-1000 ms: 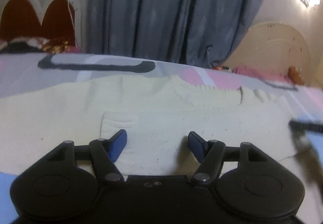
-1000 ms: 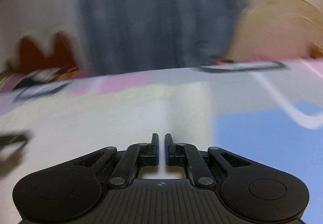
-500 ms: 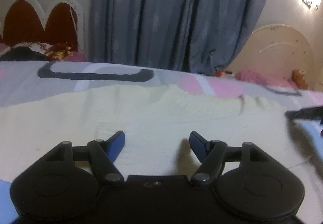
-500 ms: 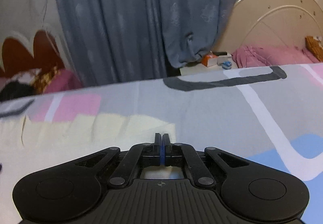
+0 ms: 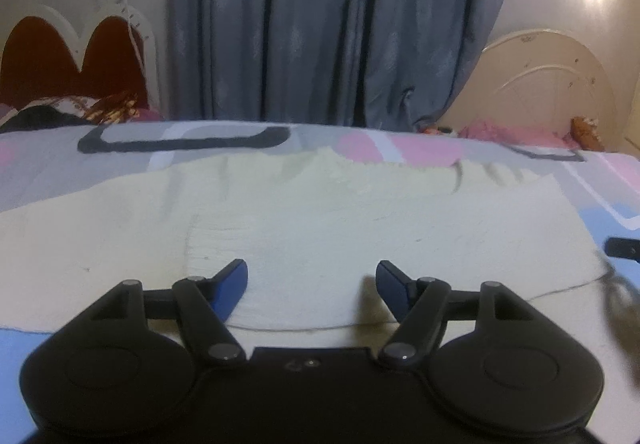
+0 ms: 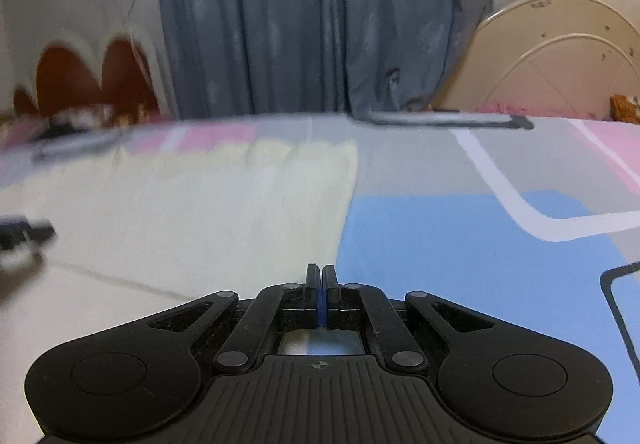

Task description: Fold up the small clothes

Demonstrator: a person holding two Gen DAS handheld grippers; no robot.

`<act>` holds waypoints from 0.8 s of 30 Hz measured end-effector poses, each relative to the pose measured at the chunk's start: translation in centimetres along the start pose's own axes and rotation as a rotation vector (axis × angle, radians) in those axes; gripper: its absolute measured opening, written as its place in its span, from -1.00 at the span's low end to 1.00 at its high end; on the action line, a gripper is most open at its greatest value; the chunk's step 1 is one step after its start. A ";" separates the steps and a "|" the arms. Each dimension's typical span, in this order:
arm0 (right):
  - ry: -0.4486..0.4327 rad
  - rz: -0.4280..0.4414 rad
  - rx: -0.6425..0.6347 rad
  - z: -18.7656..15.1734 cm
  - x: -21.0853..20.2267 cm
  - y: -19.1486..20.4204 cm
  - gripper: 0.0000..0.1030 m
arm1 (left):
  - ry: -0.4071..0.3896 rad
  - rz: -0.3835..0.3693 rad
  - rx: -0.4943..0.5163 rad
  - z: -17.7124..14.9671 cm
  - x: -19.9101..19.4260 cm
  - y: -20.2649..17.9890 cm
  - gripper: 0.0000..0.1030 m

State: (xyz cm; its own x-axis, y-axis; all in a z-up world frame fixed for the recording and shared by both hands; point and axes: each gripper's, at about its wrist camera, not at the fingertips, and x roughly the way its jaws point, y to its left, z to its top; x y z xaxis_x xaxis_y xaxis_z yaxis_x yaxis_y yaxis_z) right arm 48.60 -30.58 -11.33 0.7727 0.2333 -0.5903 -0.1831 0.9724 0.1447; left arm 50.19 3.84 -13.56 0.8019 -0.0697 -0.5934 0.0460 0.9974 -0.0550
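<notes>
Only one garment (image 5: 320,228) is in view: a pale cream knit, soft and slightly ribbed, spread flat on the bed (image 5: 60,167), whose sheet carries blocks of grey, pink and light blue with white and dark outlines. Two grippers are present. The left gripper (image 5: 312,280) hovers over the near part of the knit with its blue-padded fingers (image 5: 232,280) spread wide, grasping nothing. The right gripper (image 6: 321,284) sits at the garment's right edge (image 6: 344,211), its fingers pressed together with nothing visible between them. Behind the bed hang grey pleated curtains (image 5: 340,23), flanked by two headboards: one scalloped red (image 5: 72,59), one rounded cream (image 5: 548,83).
</notes>
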 end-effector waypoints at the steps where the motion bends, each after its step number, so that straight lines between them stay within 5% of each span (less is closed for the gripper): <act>1: -0.016 0.013 -0.008 0.0 -0.2 0.5 -1.00 | 0.014 0.008 0.010 -0.1 0.3 -0.2 0.45; 4: 0.077 0.006 -0.070 -0.8 1.7 1.9 -1.00 | 0.032 0.019 0.022 -0.4 0.6 -0.4 0.43; 11: -0.063 -0.030 0.038 5.2 5.2 -0.5 -1.00 | 0.036 0.043 -0.051 1.9 2.5 1.8 0.44; 15: 0.063 -0.093 0.030 6.3 10.7 -1.8 -1.00 | 0.036 0.027 -0.034 1.6 2.8 2.2 0.44; 20: -0.028 -0.032 -0.009 5.2 4.8 0.0 -1.00 | -0.036 -0.006 -0.080 -0.1 -1.4 2.1 0.45; 22: -0.039 0.001 -0.048 3.3 2.9 1.1 -1.00 | 0.011 0.005 -0.048 -1.4 -1.0 1.4 0.47; 24: 0.038 -0.005 -0.100 0.8 3.6 2.4 -1.00 | 0.004 0.022 -0.041 -1.9 -0.7 1.2 0.47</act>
State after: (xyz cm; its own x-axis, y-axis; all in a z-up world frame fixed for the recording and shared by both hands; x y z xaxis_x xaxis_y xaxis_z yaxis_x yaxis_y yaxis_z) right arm 51.47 -27.45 -12.47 0.7502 0.2269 -0.6210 -0.2409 0.9685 0.0628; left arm 48.58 5.05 -14.70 0.7998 -0.0474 -0.5984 0.0032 0.9972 -0.0747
